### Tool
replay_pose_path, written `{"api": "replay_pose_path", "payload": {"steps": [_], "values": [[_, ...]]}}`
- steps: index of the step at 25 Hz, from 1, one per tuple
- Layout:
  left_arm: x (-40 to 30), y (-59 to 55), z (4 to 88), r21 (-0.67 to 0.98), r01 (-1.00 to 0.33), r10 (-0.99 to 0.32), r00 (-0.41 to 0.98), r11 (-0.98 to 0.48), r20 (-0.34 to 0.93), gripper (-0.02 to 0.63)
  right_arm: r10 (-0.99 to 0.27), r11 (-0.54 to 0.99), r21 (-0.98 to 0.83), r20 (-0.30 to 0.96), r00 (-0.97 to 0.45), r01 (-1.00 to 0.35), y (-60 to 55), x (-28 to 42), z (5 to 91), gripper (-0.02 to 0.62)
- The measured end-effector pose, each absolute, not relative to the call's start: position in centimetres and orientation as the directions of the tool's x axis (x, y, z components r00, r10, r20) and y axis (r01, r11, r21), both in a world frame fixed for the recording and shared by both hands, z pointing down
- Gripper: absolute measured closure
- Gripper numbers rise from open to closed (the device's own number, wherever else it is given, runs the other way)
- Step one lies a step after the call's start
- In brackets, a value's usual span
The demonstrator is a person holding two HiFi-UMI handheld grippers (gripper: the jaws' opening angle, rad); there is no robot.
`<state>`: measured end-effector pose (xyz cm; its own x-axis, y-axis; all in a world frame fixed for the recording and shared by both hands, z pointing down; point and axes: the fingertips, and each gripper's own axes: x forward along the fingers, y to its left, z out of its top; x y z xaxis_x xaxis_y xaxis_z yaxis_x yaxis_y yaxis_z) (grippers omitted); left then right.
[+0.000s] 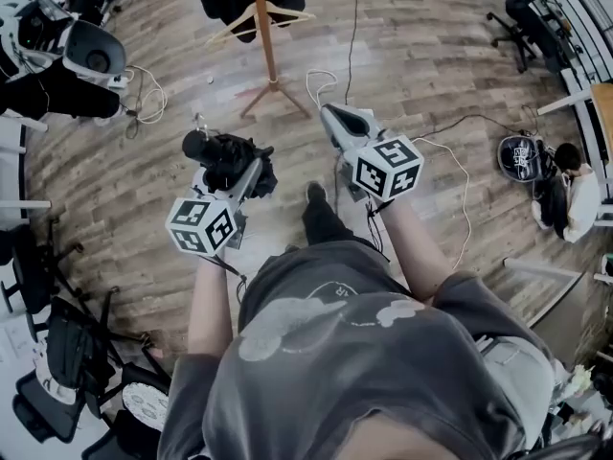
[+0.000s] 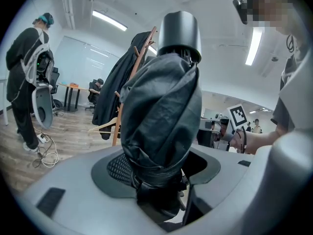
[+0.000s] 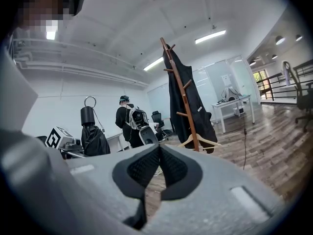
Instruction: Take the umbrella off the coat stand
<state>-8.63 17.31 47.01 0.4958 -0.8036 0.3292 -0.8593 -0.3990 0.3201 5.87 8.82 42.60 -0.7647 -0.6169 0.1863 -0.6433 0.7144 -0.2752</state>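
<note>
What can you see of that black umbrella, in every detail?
The umbrella is a compact folding one, closed, its shiny black fabric crumpled and bound by a band near the bottom. A smooth dark cylindrical handle caps the top, with a small ring above it in the right gripper view. It stands roughly upright, clamped low down between the jaws of the left gripper. Nothing else touches it; the wooden coat stand is apart from it.
</note>
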Motion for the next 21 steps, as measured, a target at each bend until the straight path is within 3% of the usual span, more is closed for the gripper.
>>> {"api": "replay_pose_path", "payload": {"steps": [21], "values": [[-7.3, 26.8, 47.1, 0.33, -0.848, -0.791, 0.515, -0.415, 0.329, 0.333, -0.614, 0.721, -0.26, 0.19, -0.766, -0.643, 19.4, 6.9, 42.2, 0.598]]}}
